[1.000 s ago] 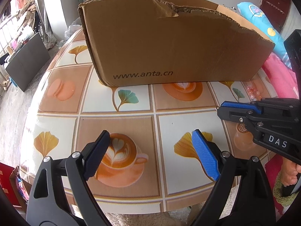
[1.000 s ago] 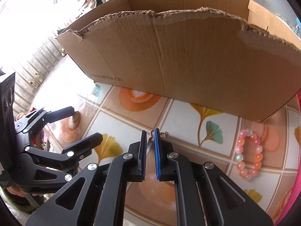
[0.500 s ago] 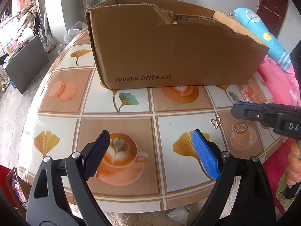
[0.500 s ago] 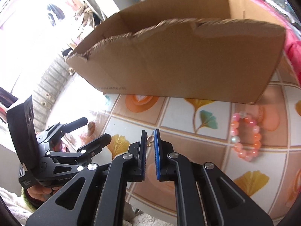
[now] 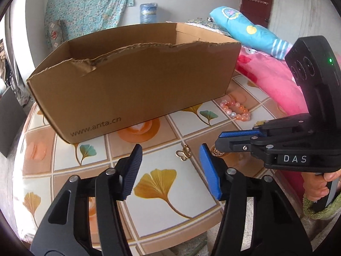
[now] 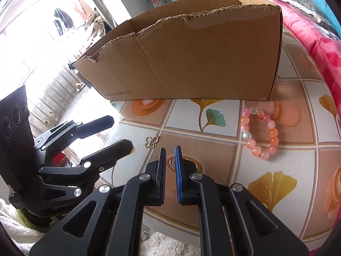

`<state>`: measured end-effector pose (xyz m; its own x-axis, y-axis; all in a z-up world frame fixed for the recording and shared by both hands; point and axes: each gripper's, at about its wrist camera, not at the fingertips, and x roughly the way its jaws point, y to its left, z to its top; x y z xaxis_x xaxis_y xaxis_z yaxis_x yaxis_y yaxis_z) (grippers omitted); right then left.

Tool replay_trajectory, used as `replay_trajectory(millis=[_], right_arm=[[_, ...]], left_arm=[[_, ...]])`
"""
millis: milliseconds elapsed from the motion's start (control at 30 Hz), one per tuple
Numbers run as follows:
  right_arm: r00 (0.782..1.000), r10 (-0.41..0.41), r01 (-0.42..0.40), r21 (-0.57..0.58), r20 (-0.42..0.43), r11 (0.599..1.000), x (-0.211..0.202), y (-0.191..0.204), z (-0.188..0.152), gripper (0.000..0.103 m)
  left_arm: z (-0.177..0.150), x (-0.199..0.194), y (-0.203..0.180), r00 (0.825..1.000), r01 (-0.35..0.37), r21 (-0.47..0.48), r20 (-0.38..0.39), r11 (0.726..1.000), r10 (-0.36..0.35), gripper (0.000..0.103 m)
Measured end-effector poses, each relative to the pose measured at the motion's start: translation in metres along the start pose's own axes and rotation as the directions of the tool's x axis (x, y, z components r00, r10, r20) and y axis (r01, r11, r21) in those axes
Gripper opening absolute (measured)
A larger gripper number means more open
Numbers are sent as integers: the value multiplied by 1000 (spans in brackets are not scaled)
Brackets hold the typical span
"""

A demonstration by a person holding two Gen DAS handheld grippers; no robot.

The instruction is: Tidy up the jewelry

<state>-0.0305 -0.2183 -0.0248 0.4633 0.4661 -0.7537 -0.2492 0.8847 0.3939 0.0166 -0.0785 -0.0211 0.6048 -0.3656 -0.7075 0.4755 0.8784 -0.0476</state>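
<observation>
A small gold butterfly charm (image 5: 183, 153) lies on the tiled tabletop, just beyond my open left gripper (image 5: 170, 151); it also shows in the right wrist view (image 6: 151, 141). My right gripper (image 6: 170, 149) is shut on nothing, a narrow gap between its pads, to the right of the charm; it also shows in the left wrist view (image 5: 221, 139). A pink and orange bead bracelet (image 6: 260, 134) lies to the right near the box corner, seen too in the left wrist view (image 5: 235, 111). A torn cardboard box (image 5: 132, 91) stands behind them.
The round table (image 5: 70, 164) carries a ginkgo-leaf and coffee-cup pattern. A pink blanket (image 5: 270, 79) and a blue pillow (image 5: 245, 27) lie at the right. The left gripper's body (image 6: 64, 166) sits at the left of the right wrist view.
My left gripper has moved right and forward toward the charm. My right gripper has pulled back and to the right, off the charm, which stays on the table.
</observation>
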Motion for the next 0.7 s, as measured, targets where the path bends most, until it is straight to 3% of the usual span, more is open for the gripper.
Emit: replay_trajectory(millis=[100, 267, 633, 700], right_arm=[[1000, 13, -13, 8, 6, 1000, 2, -4, 1, 9], [999, 30, -31, 37, 19, 999, -3, -17, -1, 9], [999, 49, -50, 60, 21, 997, 0, -25, -3, 9], [999, 49, -50, 62, 22, 997, -1, -26, -4, 9]], left_arm=[[1, 11, -8, 999, 30, 26, -39, 999, -29, 40], [3, 25, -12, 995, 41, 64, -91, 997, -35, 31], [4, 31, -17, 991, 41, 137, -129, 990, -23, 30], [4, 32, -20, 991, 45, 151, -128, 988, -26, 25]])
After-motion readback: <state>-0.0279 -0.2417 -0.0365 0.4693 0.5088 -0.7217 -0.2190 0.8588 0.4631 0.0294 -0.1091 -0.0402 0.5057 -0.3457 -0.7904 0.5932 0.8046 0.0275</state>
